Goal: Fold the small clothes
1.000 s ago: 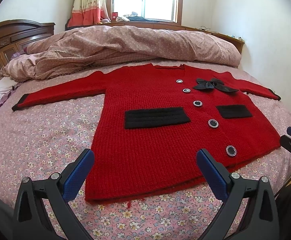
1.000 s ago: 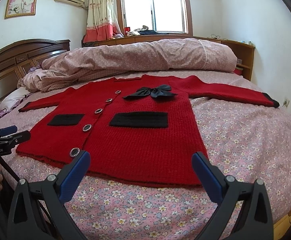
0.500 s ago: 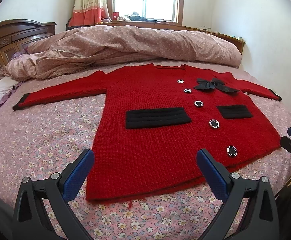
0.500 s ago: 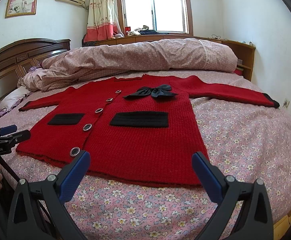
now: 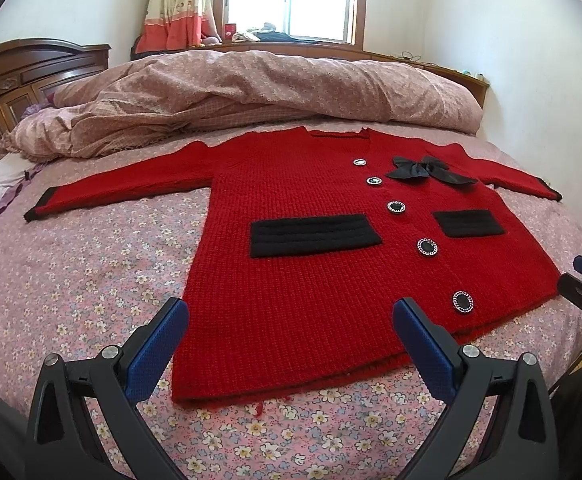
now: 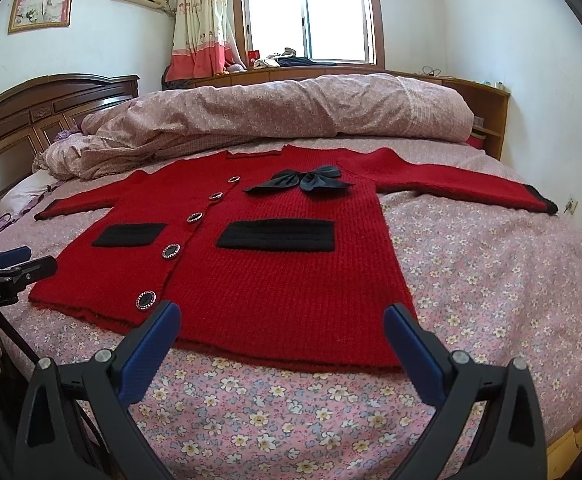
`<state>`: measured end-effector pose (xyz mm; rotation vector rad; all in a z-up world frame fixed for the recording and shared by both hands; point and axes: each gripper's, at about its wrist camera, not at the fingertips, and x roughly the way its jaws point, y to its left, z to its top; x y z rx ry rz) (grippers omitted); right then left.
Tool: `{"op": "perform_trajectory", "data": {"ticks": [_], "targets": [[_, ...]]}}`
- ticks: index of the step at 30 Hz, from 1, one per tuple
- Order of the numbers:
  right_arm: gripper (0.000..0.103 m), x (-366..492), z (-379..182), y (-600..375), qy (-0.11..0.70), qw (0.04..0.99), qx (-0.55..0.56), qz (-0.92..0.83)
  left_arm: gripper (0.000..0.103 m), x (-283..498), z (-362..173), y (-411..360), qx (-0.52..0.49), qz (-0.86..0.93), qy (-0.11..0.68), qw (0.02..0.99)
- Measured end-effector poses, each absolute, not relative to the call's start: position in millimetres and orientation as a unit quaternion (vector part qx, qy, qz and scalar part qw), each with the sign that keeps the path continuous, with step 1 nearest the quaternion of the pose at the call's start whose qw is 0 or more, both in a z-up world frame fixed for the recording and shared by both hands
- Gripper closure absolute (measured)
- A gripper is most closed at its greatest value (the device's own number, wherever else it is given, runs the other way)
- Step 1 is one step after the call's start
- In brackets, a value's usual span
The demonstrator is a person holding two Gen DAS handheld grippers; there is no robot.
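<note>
Now | cardigan point(image 5: 323, 280) flat, collar away, sleeves sideways | both grippers wide open, empty

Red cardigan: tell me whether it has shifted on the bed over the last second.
No. The red cardigan lies flat in the same spot, its collar just in front of the rumpled duvet as before; only the camera drifts slightly.
</note>
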<state>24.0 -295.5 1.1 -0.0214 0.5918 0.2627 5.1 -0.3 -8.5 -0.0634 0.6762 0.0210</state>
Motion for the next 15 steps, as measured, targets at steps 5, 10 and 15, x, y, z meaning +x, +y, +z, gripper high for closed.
{"op": "perform_trajectory", "data": {"ticks": [5, 10, 15], "targets": [[0.000, 25.3, 1.3, -299.0, 0.293, 0.947, -0.002, 0.129, 0.004, 5.9, -8.4, -0.7, -0.032, 0.010, 0.332, 0.943], [0.000, 24.0, 2.5, -296.1, 0.293, 0.947, -0.009, 0.131, 0.004, 5.9, -8.6, -0.8, -0.032, 0.010, 0.333, 0.942], [0.000, 23.0, 2.8, -293.3, 0.293, 0.947, -0.015, 0.131, 0.004, 6.3, -8.3, -1.0, -0.032, 0.010, 0.334, 0.942]]}}
